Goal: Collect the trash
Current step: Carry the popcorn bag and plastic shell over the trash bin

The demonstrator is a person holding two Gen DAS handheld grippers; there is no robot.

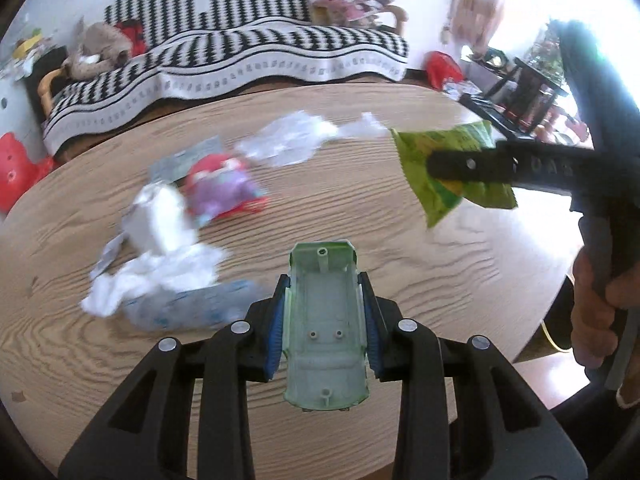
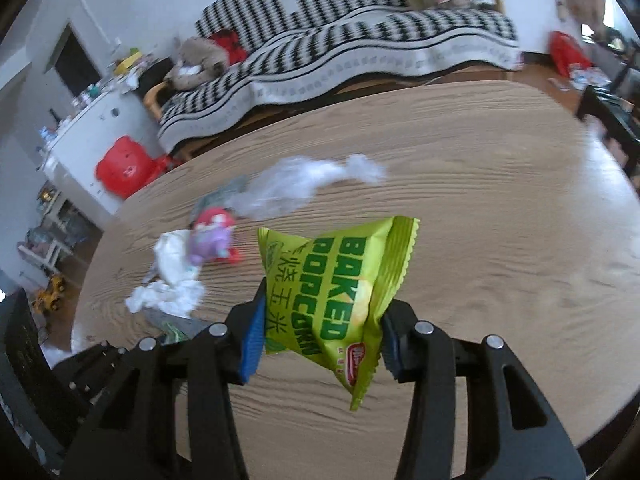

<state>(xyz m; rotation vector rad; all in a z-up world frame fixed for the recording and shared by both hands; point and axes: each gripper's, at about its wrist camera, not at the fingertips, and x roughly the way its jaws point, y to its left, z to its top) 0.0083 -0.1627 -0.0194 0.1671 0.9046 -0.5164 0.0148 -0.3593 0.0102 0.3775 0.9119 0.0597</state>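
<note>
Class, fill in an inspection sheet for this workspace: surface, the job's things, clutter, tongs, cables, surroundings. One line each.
Surface: wooden table, rounded edge, wood-grain top.
Job's things: green popcorn bag lifted off the table; pale green plastic shell held; white crumpled tissue, clear plastic wrap and red-purple wrapper lying on the table.
Clutter: nothing seen beyond the trash itself.
Tongs: left tongs shut on the plastic shell; right tongs shut on the popcorn bag.
Cables: nothing seen.
Surroundings: sofa with black-and-white cover; red stool; white cabinet with items on top.
</note>
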